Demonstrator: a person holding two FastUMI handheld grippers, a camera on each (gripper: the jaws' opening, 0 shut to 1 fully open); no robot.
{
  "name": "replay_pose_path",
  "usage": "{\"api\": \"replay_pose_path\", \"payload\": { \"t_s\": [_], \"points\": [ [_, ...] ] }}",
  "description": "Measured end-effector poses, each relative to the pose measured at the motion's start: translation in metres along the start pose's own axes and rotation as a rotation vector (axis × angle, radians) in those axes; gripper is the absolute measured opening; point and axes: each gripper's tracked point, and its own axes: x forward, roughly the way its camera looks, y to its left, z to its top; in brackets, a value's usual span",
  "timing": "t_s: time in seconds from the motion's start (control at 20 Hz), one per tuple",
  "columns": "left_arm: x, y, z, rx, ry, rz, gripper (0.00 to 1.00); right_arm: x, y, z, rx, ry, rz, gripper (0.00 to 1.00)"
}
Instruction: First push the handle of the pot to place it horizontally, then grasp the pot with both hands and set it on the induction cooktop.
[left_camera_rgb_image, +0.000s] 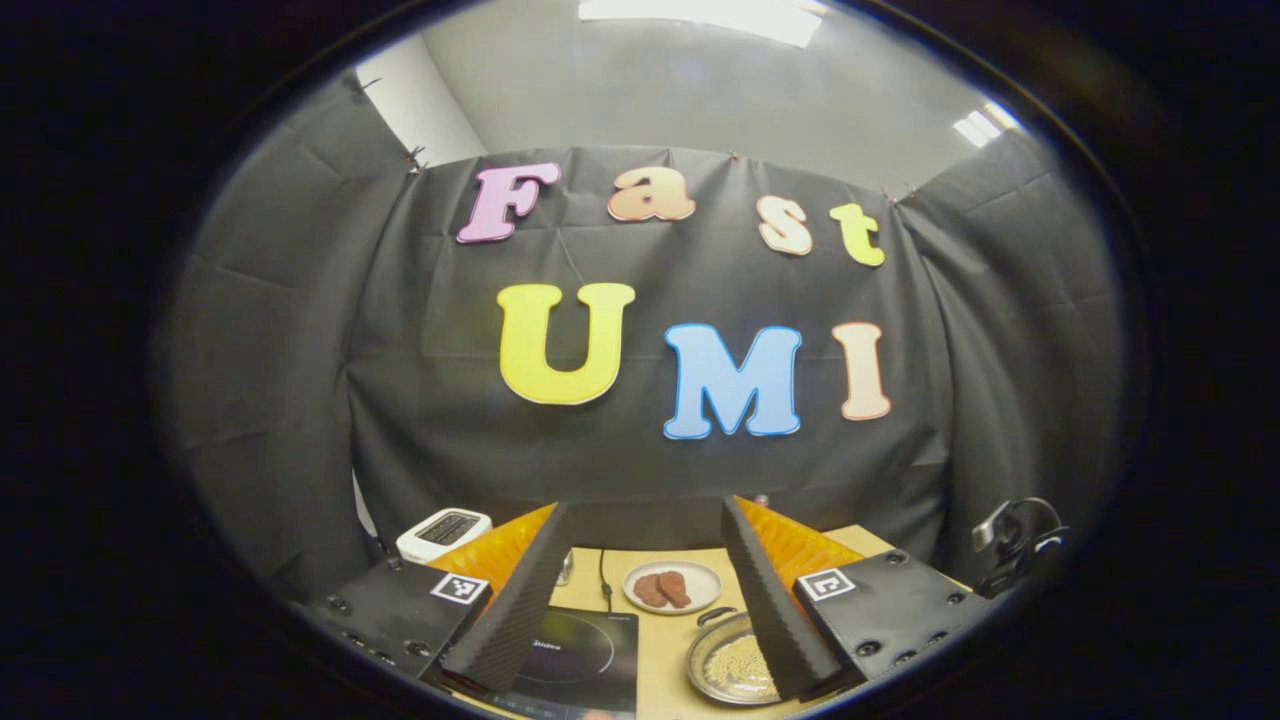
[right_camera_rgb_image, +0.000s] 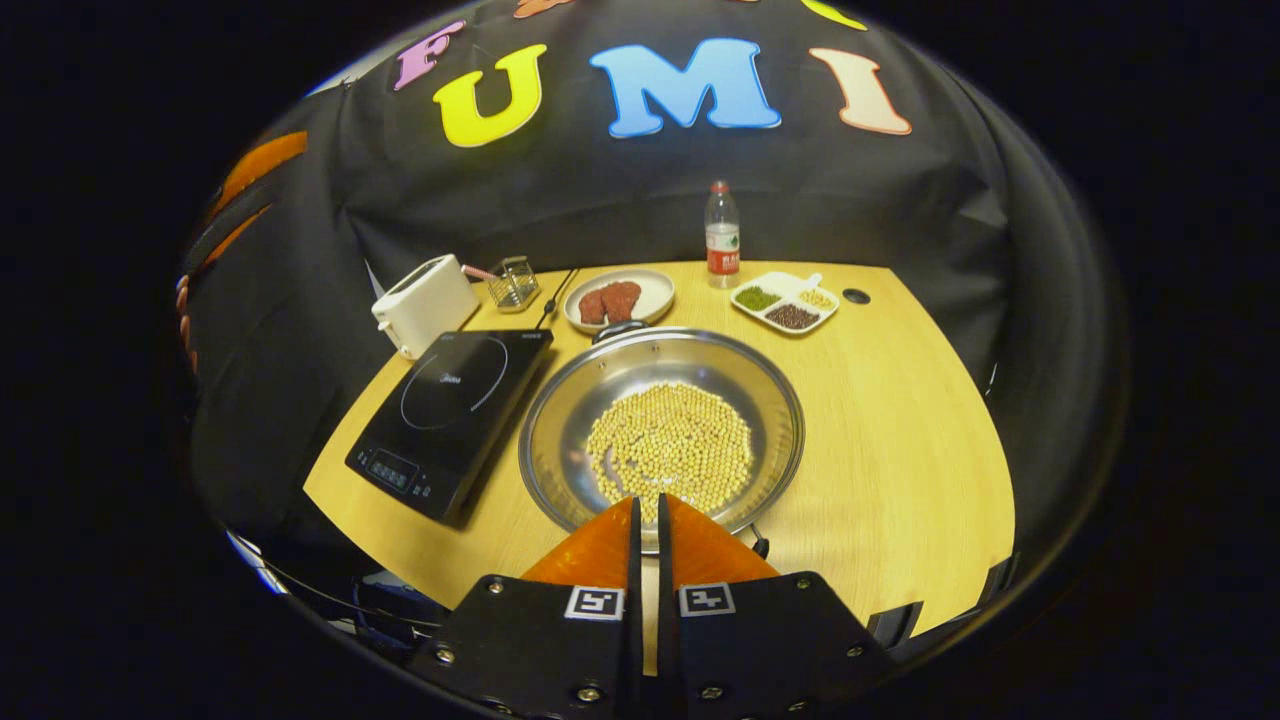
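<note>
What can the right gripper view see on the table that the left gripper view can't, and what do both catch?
Right gripper view alone: the water bottle, the divided dish of beans and the small wire basket. Left gripper view alone: a black clamp-like device at the right edge, and the ceiling lights. Both: the steel pot of soybeans, the induction cooktop, the plate of meat and the white toaster.

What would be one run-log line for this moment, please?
left gripper: open, raised | right gripper: shut, at near rim of pot | pot: on table, beside induction cooktop, not yet on it
</note>
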Motion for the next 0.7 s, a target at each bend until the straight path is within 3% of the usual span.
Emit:
{"api": "replay_pose_path", "payload": {
  "t_s": [0.4,0.7],
  "points": [
    [0.0,0.009,-0.006,0.003,0.02,0.027,0.97,0.028,0.005,-0.056,0.072,0.208,0.054,0.06],
    [-0.002,0.019,-0.01,-0.006,0.033,0.053,0.95,0.046,0.006,-0.07,0.059,0.263,0.038,0.06]
  ]
}}
